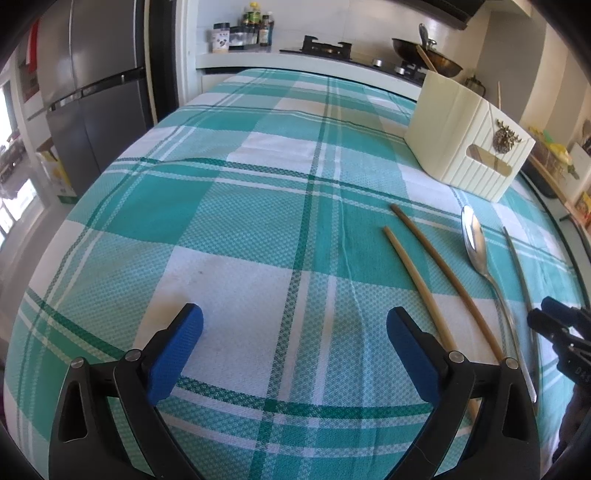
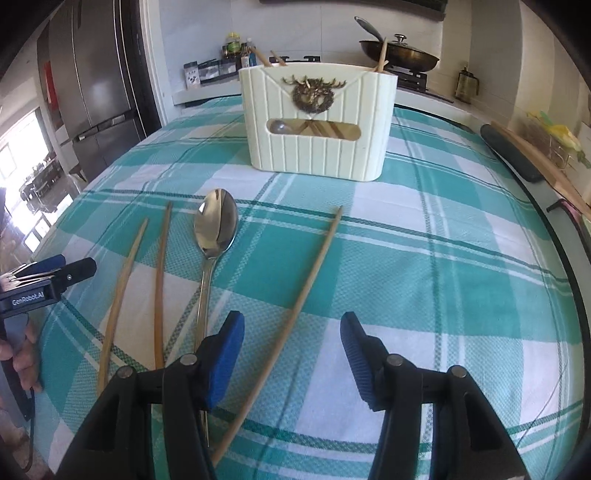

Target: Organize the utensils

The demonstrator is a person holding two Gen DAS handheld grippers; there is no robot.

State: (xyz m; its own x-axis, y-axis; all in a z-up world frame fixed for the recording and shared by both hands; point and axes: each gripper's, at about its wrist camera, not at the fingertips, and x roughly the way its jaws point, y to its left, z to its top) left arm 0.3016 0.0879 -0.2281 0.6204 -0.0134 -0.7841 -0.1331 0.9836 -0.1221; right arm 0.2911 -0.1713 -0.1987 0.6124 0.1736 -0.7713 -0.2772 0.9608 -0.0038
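A cream utensil holder (image 2: 317,122) with a brass emblem stands on the checked tablecloth; it holds a spoon and chopsticks. It also shows in the left wrist view (image 1: 469,144). In front of it lie a metal spoon (image 2: 214,236), two bent chopsticks (image 2: 122,291) (image 2: 160,284) to its left and one straight chopstick (image 2: 303,299) to its right. My right gripper (image 2: 291,354) is open, low over the straight chopstick's near end. My left gripper (image 1: 295,354) is open and empty, left of the chopsticks (image 1: 417,280) and spoon (image 1: 476,243).
The teal and white tablecloth (image 1: 258,184) covers the table. A counter with a wok (image 2: 402,55), stove and bottles (image 1: 255,26) runs behind. A fridge (image 1: 96,85) stands at the left. A black rest and wooden board (image 2: 517,151) lie off the table's right edge.
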